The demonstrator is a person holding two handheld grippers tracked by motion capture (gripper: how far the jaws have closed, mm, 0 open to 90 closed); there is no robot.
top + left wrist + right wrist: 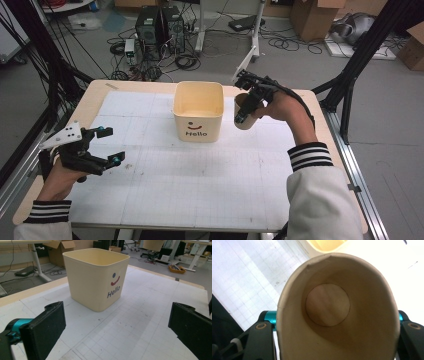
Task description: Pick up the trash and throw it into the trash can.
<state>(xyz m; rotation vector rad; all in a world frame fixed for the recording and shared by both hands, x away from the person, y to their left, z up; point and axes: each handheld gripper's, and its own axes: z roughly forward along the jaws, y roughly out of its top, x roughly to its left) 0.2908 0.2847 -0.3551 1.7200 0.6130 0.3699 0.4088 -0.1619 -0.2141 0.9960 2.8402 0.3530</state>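
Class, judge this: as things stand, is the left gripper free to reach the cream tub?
Probably yes. The left gripper is open and holds nothing, and bare mat lies between it and the tub.

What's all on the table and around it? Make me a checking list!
Surface: white grid mat on a wooden table.
Job's things: paper cup, empty inside; cream bin marked Hello, standing on the mat.
Clutter: nothing seen on the mat.
Grippers: right gripper shut on the cup, raised beside the bin; left gripper open, empty.
Cables: one runs along the right hand; tangles on the floor.
Surroundings: computer towers, cardboard boxes.
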